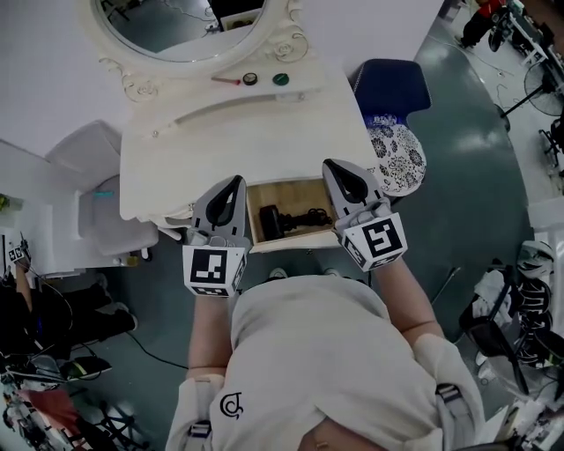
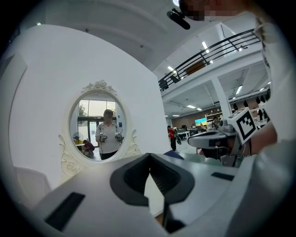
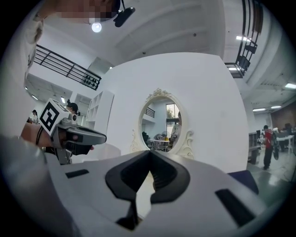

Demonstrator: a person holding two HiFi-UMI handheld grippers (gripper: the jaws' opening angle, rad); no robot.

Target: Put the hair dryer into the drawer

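Observation:
A black hair dryer (image 1: 280, 218) lies inside the open wooden drawer (image 1: 256, 227) at the front of the cream dressing table (image 1: 229, 132). My left gripper (image 1: 236, 181) hovers over the drawer's left edge, jaws together and empty. On the drawer's right side my right gripper (image 1: 330, 166) is raised too, jaws closed on nothing. In the left gripper view the left gripper (image 2: 149, 157) points level at the oval mirror (image 2: 98, 124), its tips touching. The right gripper (image 3: 149, 156) does the same in its own view, facing the mirror (image 3: 162, 124).
Small round items (image 1: 264, 79) lie on the tabletop below the mirror (image 1: 185, 26). A dark blue chair (image 1: 392, 88) and a patterned round stool (image 1: 398, 157) stand to the right. A white unit (image 1: 97, 198) sits to the left. Cables and gear lie along the floor's edges.

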